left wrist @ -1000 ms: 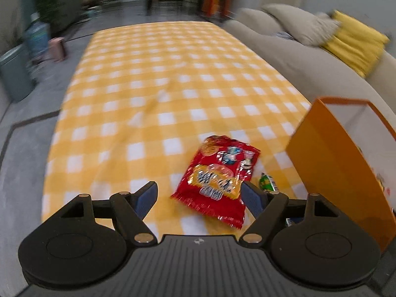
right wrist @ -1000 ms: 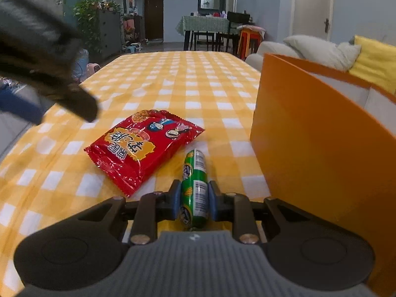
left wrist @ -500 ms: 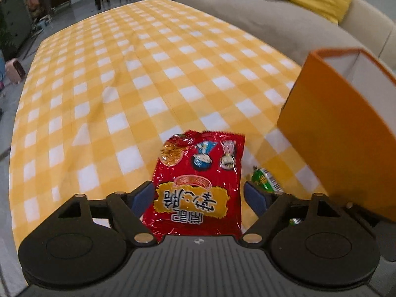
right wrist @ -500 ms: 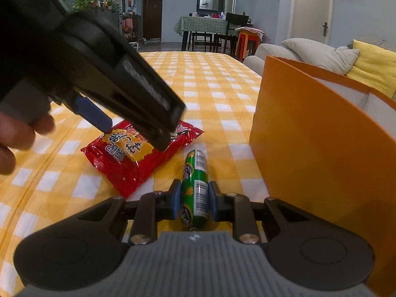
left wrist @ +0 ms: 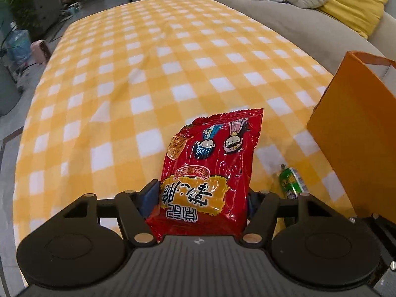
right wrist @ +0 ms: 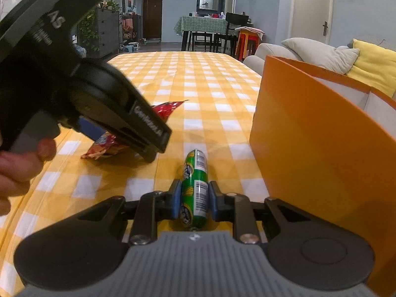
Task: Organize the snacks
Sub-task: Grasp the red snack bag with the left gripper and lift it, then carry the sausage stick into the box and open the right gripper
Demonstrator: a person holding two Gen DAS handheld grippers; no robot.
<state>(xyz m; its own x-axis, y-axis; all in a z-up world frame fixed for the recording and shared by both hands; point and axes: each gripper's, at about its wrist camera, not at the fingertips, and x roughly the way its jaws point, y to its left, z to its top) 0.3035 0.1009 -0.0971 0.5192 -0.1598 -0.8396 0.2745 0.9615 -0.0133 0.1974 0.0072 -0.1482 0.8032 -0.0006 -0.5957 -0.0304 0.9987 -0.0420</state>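
The left gripper (left wrist: 200, 198) has its two fingers closed in against the sides of a red snack bag (left wrist: 210, 168), pinching its near end; seen from the right-hand camera, the far end of the bag (right wrist: 165, 109) tips up off the cloth while the near corner sits low by the table. The right gripper (right wrist: 193, 199) is squeezed tight on a small green sausage stick (right wrist: 194, 185), which lies lengthwise between the blue pads (right wrist: 175, 198) and points straight ahead, resting on or just above the table. Both snacks are over the near end of the table, which is covered in a yellow-and-white checked cloth (left wrist: 153, 74). An orange paper bag (right wrist: 309, 148) stands upright just to the right of the sausage, its mouth open at the top. Behind the paper bag there is a grey sofa (left wrist: 284, 19) with a yellow cushion (left wrist: 351, 7) on it.
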